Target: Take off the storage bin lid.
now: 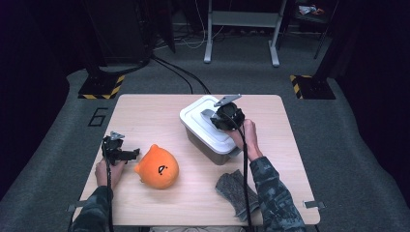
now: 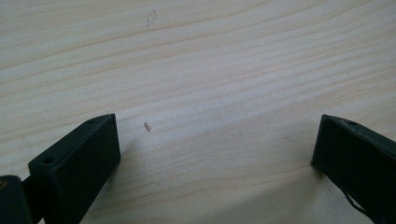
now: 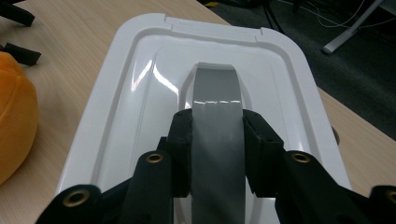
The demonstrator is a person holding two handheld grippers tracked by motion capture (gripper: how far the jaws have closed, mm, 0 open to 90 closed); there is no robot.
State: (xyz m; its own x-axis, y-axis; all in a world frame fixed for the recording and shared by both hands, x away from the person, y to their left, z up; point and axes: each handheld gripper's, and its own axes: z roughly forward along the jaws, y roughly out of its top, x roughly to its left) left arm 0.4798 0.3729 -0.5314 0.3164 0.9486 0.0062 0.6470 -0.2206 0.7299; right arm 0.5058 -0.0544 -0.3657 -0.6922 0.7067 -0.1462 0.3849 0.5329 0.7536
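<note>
High view first: we are observing the right gripper (image 1: 226, 116) resting on the white lid (image 1: 203, 121) of a grey storage box (image 1: 205, 145) that is standing toward the far right-centre of the bench (image 1: 145, 111). Turning to the right gripper view, we are seeing its fingers (image 3: 183, 140) closed on either side of the grey handle (image 3: 217, 93) that is running along the middle of the lid (image 3: 135, 79), touching it on both flanks. We are noting the person's right hand (image 1: 246, 135) behind that gripper, with a camouflage sleeve (image 1: 273, 193) trailing to the near edge. We are recording the left gripper (image 1: 126, 154) at the near left of the bench, just beside an orange plush toy (image 1: 157, 166); we cannot tell whether the two are touching. From the left gripper view we are finding its fingers (image 2: 79, 163) standing wide apart, holding nothing, with bare wood grain (image 2: 210, 70) between them. We are also logging a grey knitted glove (image 1: 232, 191) lying near the front edge, beside the right sleeve and apart from the box. Beyond the bench, we are seeing grey carpet (image 1: 338, 145) and black cables (image 1: 179, 72).
</note>
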